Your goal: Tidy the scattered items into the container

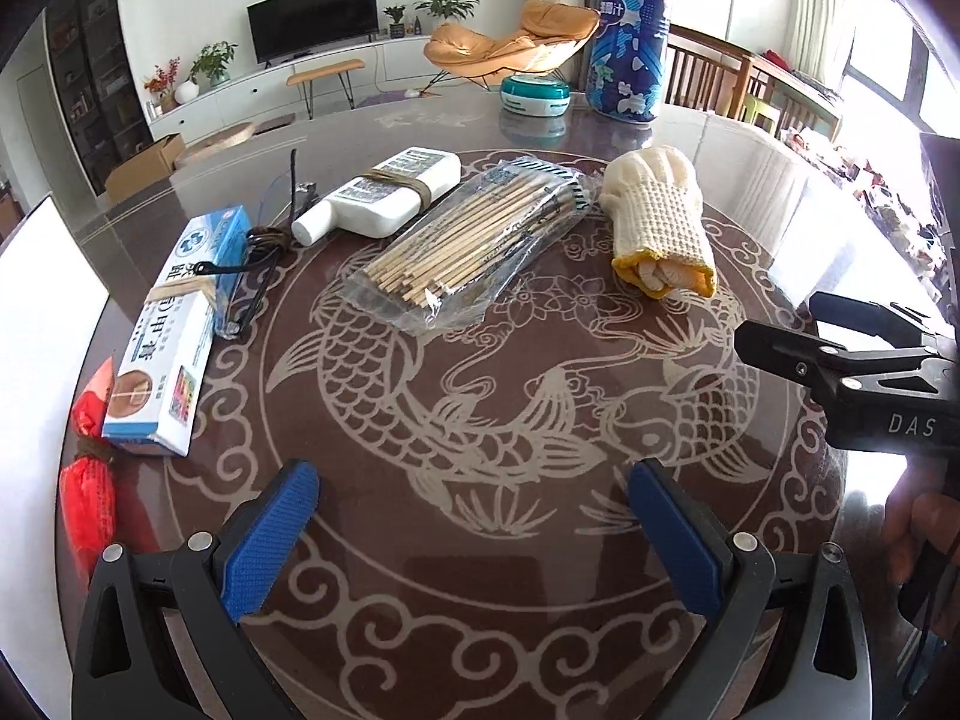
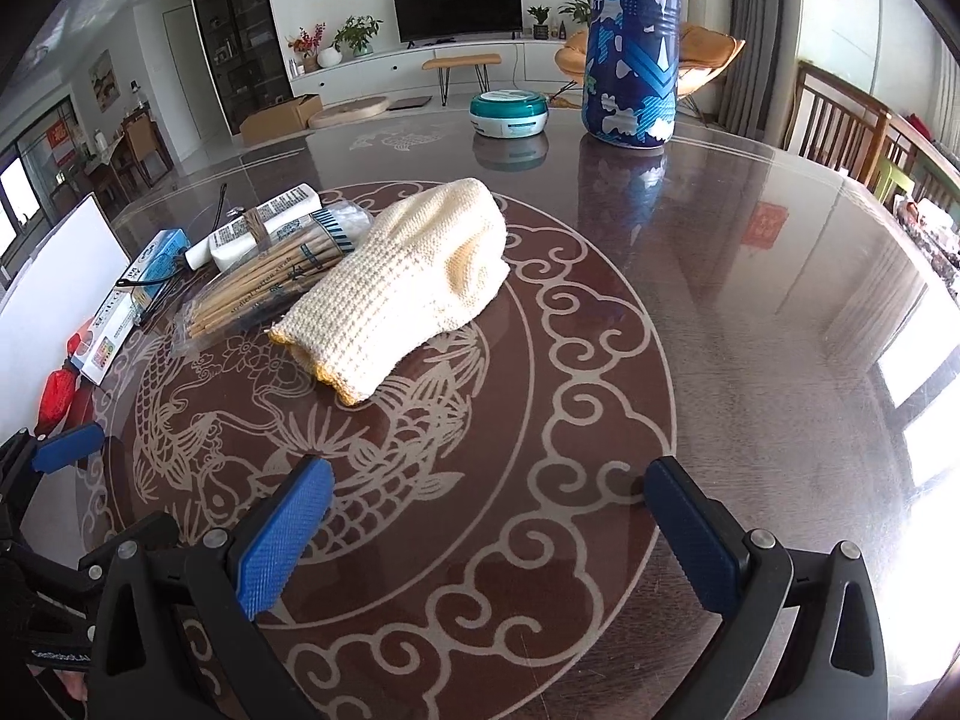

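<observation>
Several items lie on the brown fish-patterned table [image 1: 480, 540]. A cream knitted glove [image 1: 657, 222] [image 2: 402, 288] lies at the right. A plastic bag of wooden sticks [image 1: 468, 246] [image 2: 264, 282] lies in the middle. A white bottle [image 1: 378, 192] [image 2: 252, 234], a blue-white box [image 1: 180, 330] [image 2: 129, 300] and a red bundle [image 1: 90, 480] [image 2: 57, 396] lie to the left. A white container wall [image 1: 36, 324] [image 2: 54, 264] stands at the far left. My left gripper [image 1: 474, 516] is open and empty. My right gripper [image 2: 489, 516] is open and empty, and also shows in the left wrist view [image 1: 798, 330].
A tall blue patterned canister [image 1: 630, 30] [image 2: 633, 42] and a round teal-lidded tub [image 1: 534, 96] [image 2: 510, 111] stand at the table's far side. Black glasses [image 1: 246, 276] lie on the box. Wooden chairs [image 2: 852, 120] stand at the right.
</observation>
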Action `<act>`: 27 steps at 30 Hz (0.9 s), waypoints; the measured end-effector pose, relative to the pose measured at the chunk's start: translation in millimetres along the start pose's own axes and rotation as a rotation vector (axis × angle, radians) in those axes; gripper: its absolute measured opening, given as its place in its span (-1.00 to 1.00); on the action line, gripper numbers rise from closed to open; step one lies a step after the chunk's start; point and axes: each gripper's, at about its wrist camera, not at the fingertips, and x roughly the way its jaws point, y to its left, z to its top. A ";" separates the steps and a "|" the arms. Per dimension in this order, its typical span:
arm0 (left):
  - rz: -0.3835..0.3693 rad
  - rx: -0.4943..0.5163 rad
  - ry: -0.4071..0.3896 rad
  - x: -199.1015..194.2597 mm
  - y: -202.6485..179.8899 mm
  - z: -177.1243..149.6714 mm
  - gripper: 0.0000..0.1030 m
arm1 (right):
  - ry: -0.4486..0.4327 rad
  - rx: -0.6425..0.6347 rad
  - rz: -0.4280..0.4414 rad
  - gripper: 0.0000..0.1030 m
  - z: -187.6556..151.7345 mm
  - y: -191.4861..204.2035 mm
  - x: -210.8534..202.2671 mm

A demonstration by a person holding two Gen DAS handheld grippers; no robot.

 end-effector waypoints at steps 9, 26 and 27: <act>-0.052 0.075 0.000 18.5 14.6 29.3 1.00 | 0.000 -0.004 -0.002 1.00 0.7 2.0 0.3; -0.090 0.145 0.075 38.0 22.3 59.8 1.00 | -0.008 0.010 0.019 1.00 -1.0 -1.9 -1.4; -0.094 0.153 0.081 39.5 22.0 61.9 1.00 | -0.008 0.010 0.018 1.00 -1.0 -1.9 -1.4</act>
